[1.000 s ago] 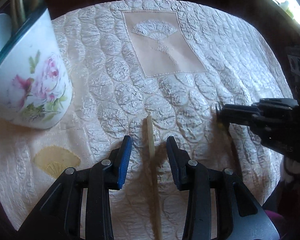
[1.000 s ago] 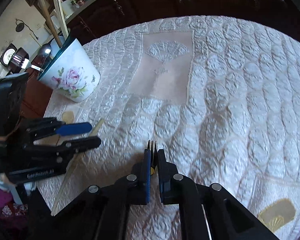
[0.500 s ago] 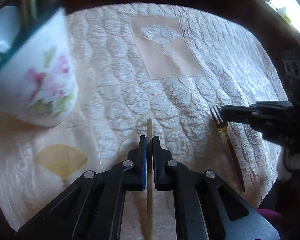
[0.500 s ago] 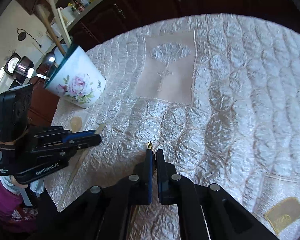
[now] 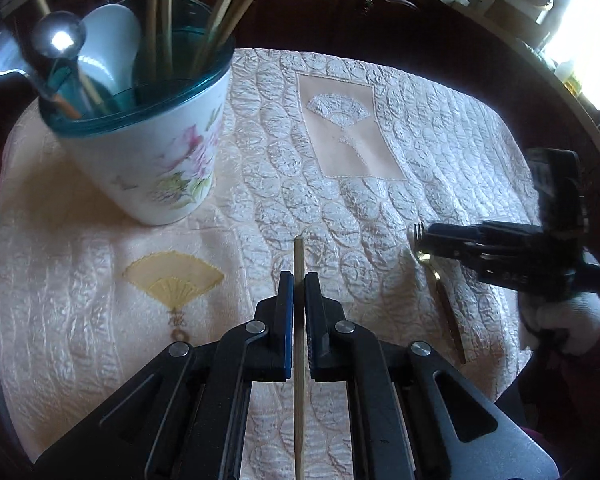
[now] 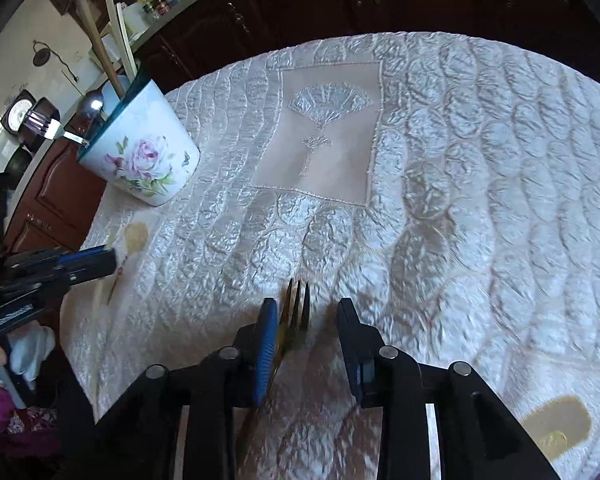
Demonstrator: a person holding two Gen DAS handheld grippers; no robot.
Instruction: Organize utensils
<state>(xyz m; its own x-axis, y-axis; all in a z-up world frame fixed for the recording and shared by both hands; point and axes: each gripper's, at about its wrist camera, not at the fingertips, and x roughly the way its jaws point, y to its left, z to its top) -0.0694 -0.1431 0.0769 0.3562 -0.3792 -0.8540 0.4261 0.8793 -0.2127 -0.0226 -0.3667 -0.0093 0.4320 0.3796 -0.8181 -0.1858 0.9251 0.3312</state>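
Since the earlier frames the floral cup (image 5: 156, 160) has come to be seen from higher up in the left wrist view, its teal rim and the utensils inside now exposed, and the wooden stick (image 5: 299, 320), then lying free between spread jaws, has been clamped.

The quilted tablecloth (image 5: 440, 152) is spread over the whole working surface. The cup is stood upright at its far left corner, and spoons, a fork and long sticks are already collected in it, which suggests it is meant as the holder for what is left.

The left gripper (image 5: 299, 280) is closed tight on the stick, whose tip projects ahead of the pads, presumably so that it can be carried over and dropped into the cup.

The right gripper (image 6: 306, 312) is being opened; its jaws were pressed together on the fork (image 6: 296, 304) a moment ago. The fork is now between the parting jaws, against the blue left pad (image 6: 269, 332) and clear of the other, so no grip is kept on it. It appears to lie on the cloth, well apart from the cup.
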